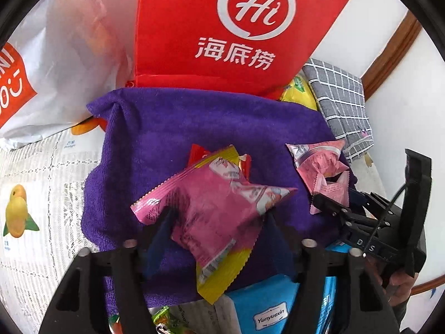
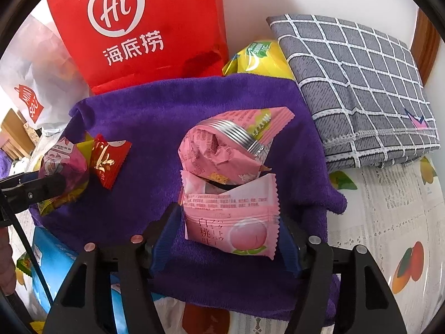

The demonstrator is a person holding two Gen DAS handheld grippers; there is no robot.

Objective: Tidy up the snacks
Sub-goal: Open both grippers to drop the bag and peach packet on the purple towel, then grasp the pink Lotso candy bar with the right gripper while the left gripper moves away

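Note:
A magenta and yellow snack packet (image 1: pixel 214 208) lies on the purple towel (image 1: pixel 167 128) between the fingers of my left gripper (image 1: pixel 218 222), which stands open around it. A small red packet (image 1: pixel 194 153) pokes out behind it. In the right wrist view a pink peach packet (image 2: pixel 230 222) rests on the towel (image 2: pixel 139 117) between the fingers of my open right gripper (image 2: pixel 226 228), with a gap at its left side. A crumpled pink packet (image 2: pixel 222 150) with a silver ridged part lies just beyond it. The left gripper (image 2: pixel 41 186) shows at the left edge beside the magenta packet (image 2: pixel 64 167).
A red bag (image 1: pixel 208 27) stands behind the towel, with a white plastic bag (image 1: pixel 64 55) to its left. A grey checked cloth (image 2: pixel 361 83) and a yellow packet (image 2: pixel 258 55) lie at the back right. A blue box (image 1: pixel 264 306) sits at the near edge of the towel.

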